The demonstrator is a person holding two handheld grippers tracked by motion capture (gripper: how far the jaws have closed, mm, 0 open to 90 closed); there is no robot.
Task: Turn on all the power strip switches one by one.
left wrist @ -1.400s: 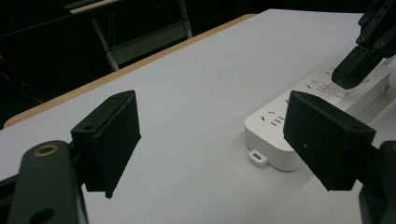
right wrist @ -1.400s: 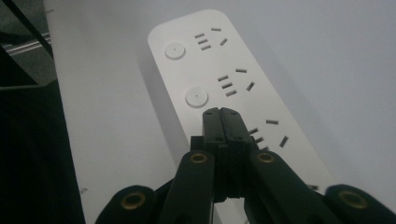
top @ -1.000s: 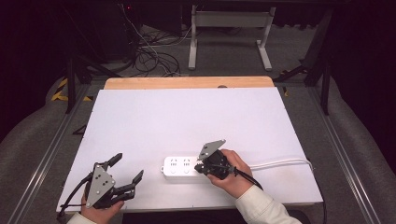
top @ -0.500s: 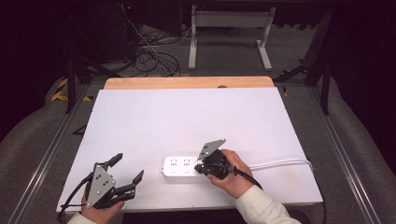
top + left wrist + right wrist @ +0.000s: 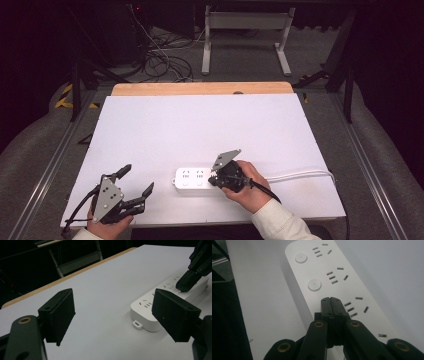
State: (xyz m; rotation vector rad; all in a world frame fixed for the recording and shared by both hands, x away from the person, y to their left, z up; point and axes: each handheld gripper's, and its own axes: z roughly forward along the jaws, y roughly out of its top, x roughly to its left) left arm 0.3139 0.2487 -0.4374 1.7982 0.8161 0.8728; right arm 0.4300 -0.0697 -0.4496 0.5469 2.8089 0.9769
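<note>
A white power strip [image 5: 194, 179] lies near the front edge of the white table [image 5: 200, 130], its white cable [image 5: 300, 175] running off to the right. My right gripper [image 5: 214, 176] is shut, empty, with its tips pressed down on the strip's top. In the right gripper view the closed jaws meet at the gripper tip [image 5: 331, 300], on the power strip [image 5: 337, 282] beside a socket and below two round buttons [image 5: 314, 285]. My left gripper [image 5: 136, 183] rests open at the front left. Its pads [image 5: 60, 315] stand wide apart, with the power strip [image 5: 152, 307] ahead to the right.
A wooden strip [image 5: 200, 88] edges the table's far side. Beyond it stand a metal frame [image 5: 245, 35] and loose cables [image 5: 160, 60] on the floor. Dark rails run along both table sides.
</note>
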